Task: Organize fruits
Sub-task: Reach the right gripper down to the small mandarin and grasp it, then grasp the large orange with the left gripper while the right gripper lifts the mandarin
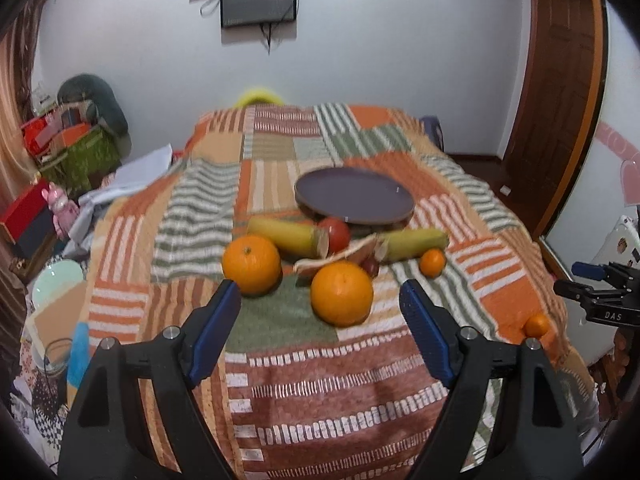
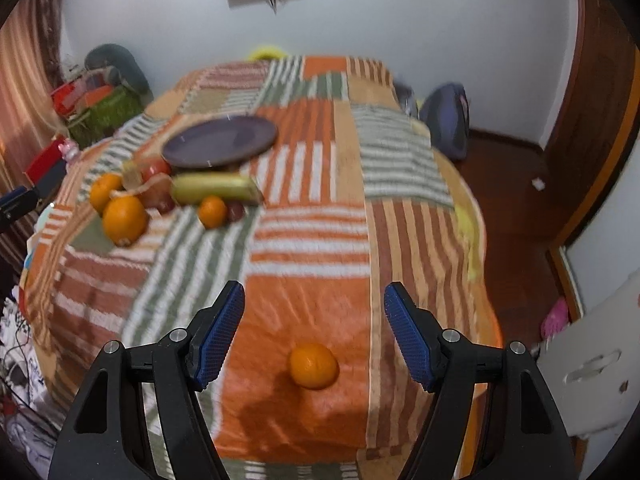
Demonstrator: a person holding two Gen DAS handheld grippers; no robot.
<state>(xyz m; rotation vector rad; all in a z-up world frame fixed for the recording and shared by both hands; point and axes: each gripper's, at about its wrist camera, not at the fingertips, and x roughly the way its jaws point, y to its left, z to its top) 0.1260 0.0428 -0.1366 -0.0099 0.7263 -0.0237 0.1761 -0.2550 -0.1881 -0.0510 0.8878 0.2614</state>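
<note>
The job looks like it has hardly begun — the dark plate (image 1: 354, 194) on the striped cloth (image 1: 320, 380) has nothing on it. All the fruit sits on the cloth in front of it.

Two big oranges (image 1: 251, 264) are nearest the left gripper (image 1: 320, 320). Behind them lie two bananas (image 1: 286, 234), a red apple (image 1: 335, 233), something dark and round that I cannot name, and a small orange (image 1: 432, 262). One more little orange (image 2: 314, 366) sits alone, well apart from the rest, near the cloth's edge. It is right below the right gripper (image 2: 314, 324).

Both grippers have their jaws spread wide and carry nothing.

So every fruit is left to move, I think.

The only writing I can read is "DAS" on a black tool (image 1: 608, 304) at the right side.
</note>
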